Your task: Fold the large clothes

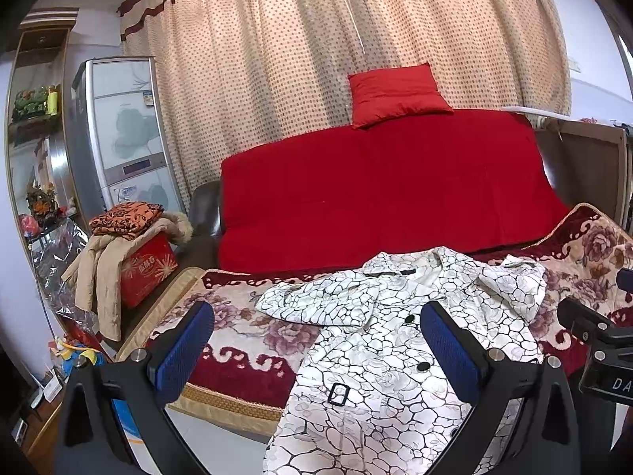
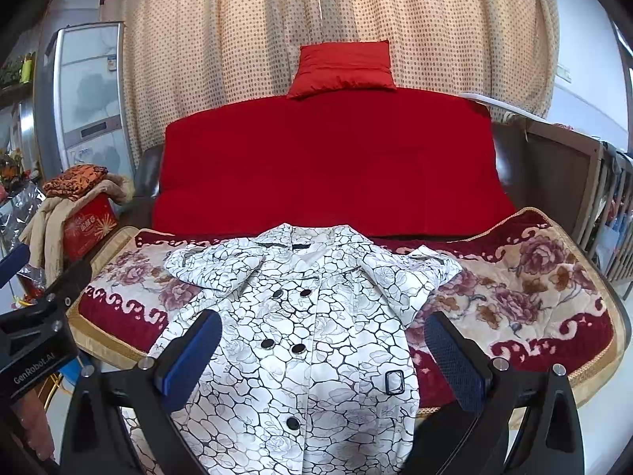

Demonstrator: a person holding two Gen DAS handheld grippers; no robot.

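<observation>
The white black-veined coat point(image 2: 292, 340) is lying front-up on the floral blanket point(image 2: 526, 289) at lower centre, its hem running off the bottom edge. The left gripper point(image 1: 316, 340) and right gripper point(image 2: 324, 348) are hovering spread wide, holding nothing.

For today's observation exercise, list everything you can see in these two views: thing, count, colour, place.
coat: 1, white with black crackle print, spread on the blanket
blanket: 1, floral cream and maroon, over the sofa seat
red cover: 1, over the sofa back
cushion: 1, red, atop the sofa back
curtain: 1, beige dotted, behind
fridge: 1, silver, left
red box: 1, left, under piled clothes
left gripper: open, blue pads
right gripper: open, blue pads
</observation>
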